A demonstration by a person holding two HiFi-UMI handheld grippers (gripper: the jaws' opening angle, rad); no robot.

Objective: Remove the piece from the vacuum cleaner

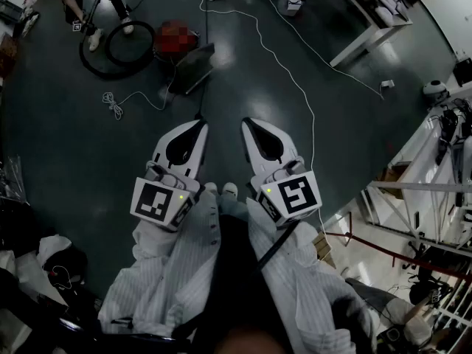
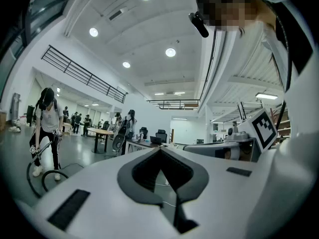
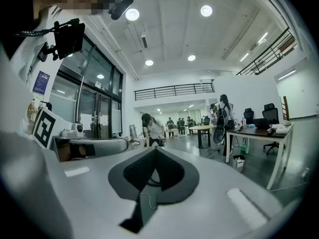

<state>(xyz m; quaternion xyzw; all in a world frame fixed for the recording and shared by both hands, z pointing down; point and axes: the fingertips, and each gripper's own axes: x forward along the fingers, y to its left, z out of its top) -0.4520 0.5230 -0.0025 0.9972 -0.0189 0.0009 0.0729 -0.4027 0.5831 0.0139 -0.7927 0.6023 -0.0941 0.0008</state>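
Smooth, white, tapered left gripper [image 1: 198, 126] and right gripper [image 1: 248, 124], both closed.

Open floor [image 1: 66, 146] lies ahead; a white cable [image 1: 111, 105] and a coiled hose [image 1: 110, 75] cross it farther off.

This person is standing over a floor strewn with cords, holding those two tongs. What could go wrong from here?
Thin white cables trail over the dark floor ahead, so a step forward could snag a foot. Another person stands handling the looped black hose; closing in risks bumping them. The left tongs and right tongs are shut and empty, so reaching in without opening them would probably just push things.
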